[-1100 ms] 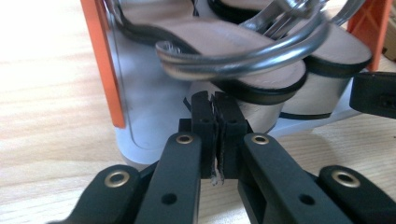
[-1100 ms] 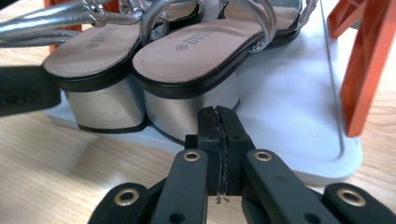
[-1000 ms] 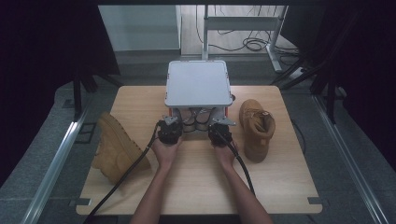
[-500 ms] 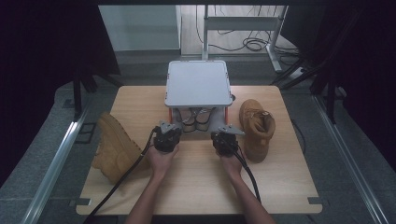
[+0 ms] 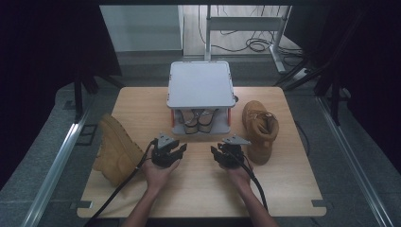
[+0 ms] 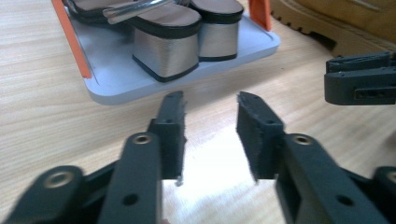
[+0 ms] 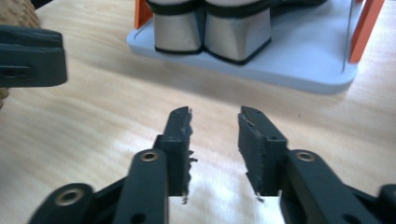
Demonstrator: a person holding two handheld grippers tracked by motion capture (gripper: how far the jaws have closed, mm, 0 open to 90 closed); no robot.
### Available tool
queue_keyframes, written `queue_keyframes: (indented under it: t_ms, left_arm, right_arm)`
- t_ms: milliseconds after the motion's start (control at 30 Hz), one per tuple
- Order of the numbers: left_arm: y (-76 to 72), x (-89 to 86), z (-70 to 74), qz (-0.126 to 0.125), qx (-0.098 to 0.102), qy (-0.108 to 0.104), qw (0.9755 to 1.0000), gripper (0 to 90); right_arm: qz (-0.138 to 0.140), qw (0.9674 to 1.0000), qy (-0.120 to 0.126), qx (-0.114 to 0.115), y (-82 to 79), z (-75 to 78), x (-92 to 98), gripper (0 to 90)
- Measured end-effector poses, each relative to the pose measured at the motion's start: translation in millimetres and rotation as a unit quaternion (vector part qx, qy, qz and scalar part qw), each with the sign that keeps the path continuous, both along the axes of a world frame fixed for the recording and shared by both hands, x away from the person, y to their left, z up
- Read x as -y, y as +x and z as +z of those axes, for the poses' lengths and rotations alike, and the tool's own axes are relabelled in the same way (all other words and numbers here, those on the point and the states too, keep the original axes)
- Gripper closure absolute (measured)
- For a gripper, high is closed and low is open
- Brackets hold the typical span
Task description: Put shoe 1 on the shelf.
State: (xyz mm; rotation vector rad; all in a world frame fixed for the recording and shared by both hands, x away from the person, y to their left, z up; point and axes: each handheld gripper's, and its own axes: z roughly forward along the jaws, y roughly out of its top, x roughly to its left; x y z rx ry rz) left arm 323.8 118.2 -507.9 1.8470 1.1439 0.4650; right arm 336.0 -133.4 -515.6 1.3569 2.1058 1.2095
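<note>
Now, scene: we hold both grippers over the bare table (image 5: 142, 101), just short of the shoe rack (image 5: 201, 85) at 12 o'clock.
Left gripper (image 6: 209, 114): jaws have just been opening, about halfway apart, nothing between them.
Right gripper (image 7: 215, 126): same, jaws have just been opening, empty.
Block-heel sandals (image 5: 197, 121): paired on the rack's lower shelf, heels toward us.
Left boot (image 5: 116, 149): lying at 9 o'clock.
Right boot (image 5: 260, 130): standing at 3 o'clock.
Risk: we judge a wide swing toward either boot could clip the rack's orange post (image 7: 366, 28) or drag a cable across the sandals.

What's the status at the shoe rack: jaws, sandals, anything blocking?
Left gripper and right gripper: jaws just opened, nothing between them. Sandals sit on the rack lower shelf, untouched. Boots flank the rack; path ahead clear.
</note>
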Motion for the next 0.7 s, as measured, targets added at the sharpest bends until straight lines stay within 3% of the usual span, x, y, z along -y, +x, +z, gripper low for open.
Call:
queue_keyframes:
  t_ms: [200, 300, 367, 500, 700]
  left_arm:
    - [-13.8, -2.6, 4.8, -0.014, -0.005, -0.005, 0.9999, 50.6]
    - [-22.5, -2.0, 1.1, -0.025, -0.015, 0.010, 0.9995, 48.4]
    - [-27.6, -4.1, -1.7, -0.030, -0.020, 0.020, 0.9992, 47.8]
    - [-29.7, -7.0, -2.5, -0.029, -0.023, 0.019, 0.9991, 47.4]
    - [-31.7, -12.7, 3.1, -0.030, -0.026, 0.001, 0.9992, 47.4]
  right_arm:
    - [0.026, 0.9993, 0.007, -0.025, -13.7, -4.8, 2.8, 51.0]
    - [0.034, 0.9989, 0.013, -0.029, -21.1, -7.7, 4.0, 48.4]
    - [0.038, 0.9989, 0.009, -0.026, -24.9, -7.8, 5.1, 47.4]
    - [0.045, 0.9989, 0.000, -0.018, -31.6, -8.7, 8.5, 46.0]
    - [0.065, 0.9976, -0.020, -0.009, -36.7, -8.9, 6.3, 44.8]
